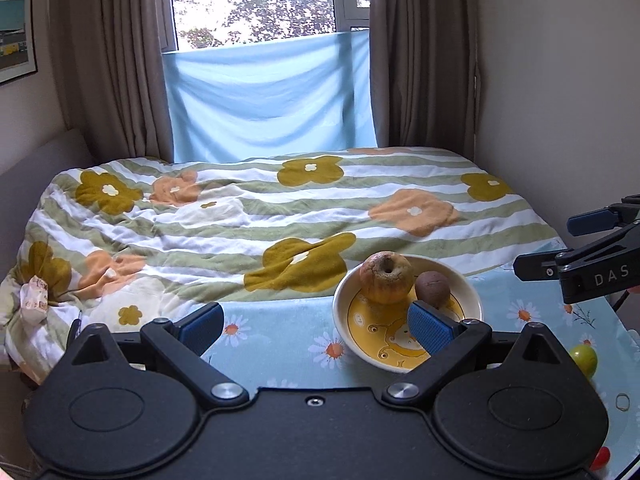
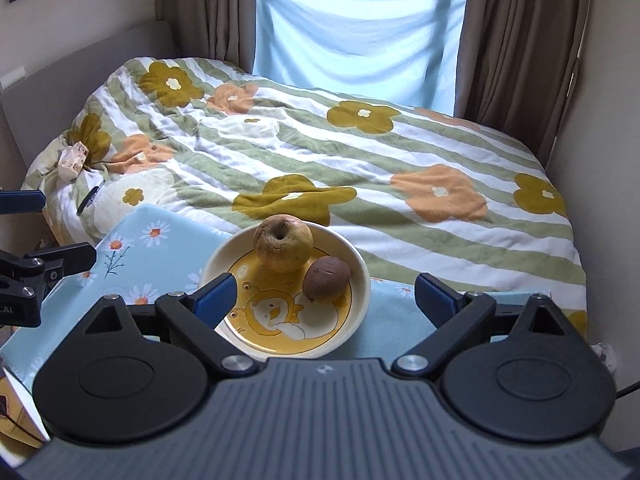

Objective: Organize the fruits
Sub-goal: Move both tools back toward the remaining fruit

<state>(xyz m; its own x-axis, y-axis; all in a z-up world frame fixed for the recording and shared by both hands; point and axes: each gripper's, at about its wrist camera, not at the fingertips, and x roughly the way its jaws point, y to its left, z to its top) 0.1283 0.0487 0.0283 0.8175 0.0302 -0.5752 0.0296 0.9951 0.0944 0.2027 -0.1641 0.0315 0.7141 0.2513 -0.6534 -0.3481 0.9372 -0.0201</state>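
Two fruits already lie in the bowl (image 2: 362,280): a wrinkled yellow apple (image 2: 283,249) at the far side and, touching it on its right, a brown round fruit (image 2: 326,279), perhaps a kiwi, though we cannot be sure. We see both tongs spread wide and holding nothing. The right gripper (image 2: 326,298) hovers over the bowl, its left pad above the near rim and its right pad beyond the bowl's right edge. The left gripper (image 1: 316,326) hangs to the bowl's left, its right pad over the near rim.

We judge the task partly done: a green-and-yellow fruit (image 1: 584,358) and a red one (image 1: 600,458) lie on the daisy-print cloth (image 1: 280,344), to the right of the left gripper, outside the bowl. The next move, in our judgement, calls for one open gripper to turn towards a loose fruit, straddle it and close gently, since round fruit may roll.

Legible writing is scant: we read "DAS" on the right gripper's body seen from the left wrist, and "AI" on the left gripper's body seen from the right wrist. The bowl's floor carries a cartoon duck.
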